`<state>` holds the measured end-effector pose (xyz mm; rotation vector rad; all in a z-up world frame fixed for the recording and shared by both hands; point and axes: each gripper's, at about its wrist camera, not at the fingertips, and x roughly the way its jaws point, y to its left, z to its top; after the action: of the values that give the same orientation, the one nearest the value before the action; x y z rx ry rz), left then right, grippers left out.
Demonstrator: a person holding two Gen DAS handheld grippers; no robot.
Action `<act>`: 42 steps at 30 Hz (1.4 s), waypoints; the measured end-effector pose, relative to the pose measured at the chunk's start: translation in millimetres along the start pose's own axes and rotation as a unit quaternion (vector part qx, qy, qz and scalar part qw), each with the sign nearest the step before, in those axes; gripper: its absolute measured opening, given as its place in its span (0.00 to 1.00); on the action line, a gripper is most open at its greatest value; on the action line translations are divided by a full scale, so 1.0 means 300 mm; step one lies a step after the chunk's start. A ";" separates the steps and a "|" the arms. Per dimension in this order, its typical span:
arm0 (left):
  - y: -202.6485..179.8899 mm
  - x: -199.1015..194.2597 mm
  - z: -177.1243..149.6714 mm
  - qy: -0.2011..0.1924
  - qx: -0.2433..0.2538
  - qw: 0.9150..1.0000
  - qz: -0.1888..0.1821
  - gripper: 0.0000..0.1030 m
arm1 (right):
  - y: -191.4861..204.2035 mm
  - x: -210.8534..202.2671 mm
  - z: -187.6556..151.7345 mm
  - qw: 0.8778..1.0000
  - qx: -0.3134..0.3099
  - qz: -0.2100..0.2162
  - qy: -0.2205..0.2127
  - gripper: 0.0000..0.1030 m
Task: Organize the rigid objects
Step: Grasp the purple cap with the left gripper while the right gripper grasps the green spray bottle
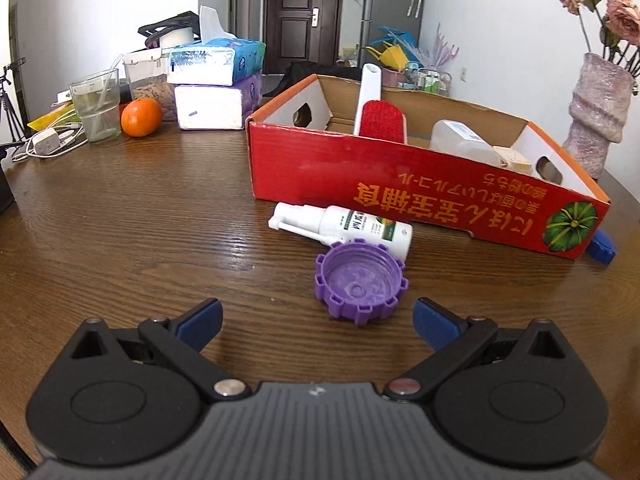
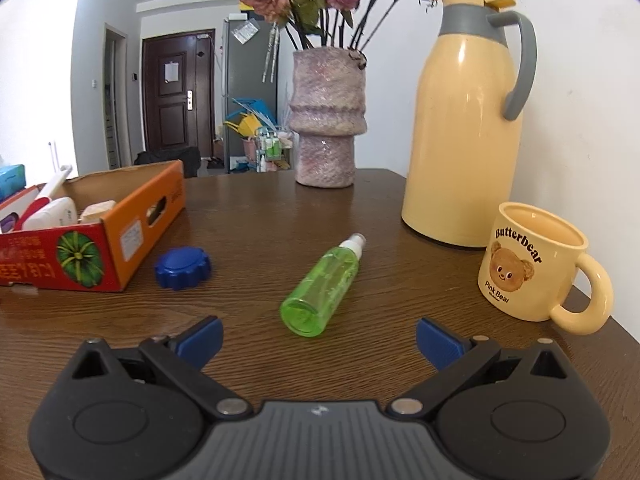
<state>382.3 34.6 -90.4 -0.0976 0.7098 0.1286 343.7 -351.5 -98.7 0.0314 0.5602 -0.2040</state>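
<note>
Four items remain on the bench (image 1: 120, 220) outside the red box (image 1: 360, 168); both grippers' fingers (image 1: 200, 320) gape wide, empty.

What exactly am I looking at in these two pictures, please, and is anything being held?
These are two handheld grippers, one in each of a person's hands, each carrying a wide-angle camera that looks forward along its two blue-padded fingers. The left gripper is open and empty above a brown wooden table; before it lie a purple ridged plastic cap and a white spray bottle, beside a red cardboard box that already holds a red lint brush. The right gripper, also open and empty, faces a green transparent spray bottle lying on its side, a blue ridged cap, a yellow bear mug and a yellow thermos jug.
</note>
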 end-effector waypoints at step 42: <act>-0.042 0.019 0.035 -0.019 0.024 0.999 -0.019 0.52 | -0.006 0.256 0.093 0.996 0.043 -0.036 0.075 0.83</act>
<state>395.1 23.9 -85.6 -0.0629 0.6727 0.0773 421.3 -369.7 -115.8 0.1105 0.7033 -0.2968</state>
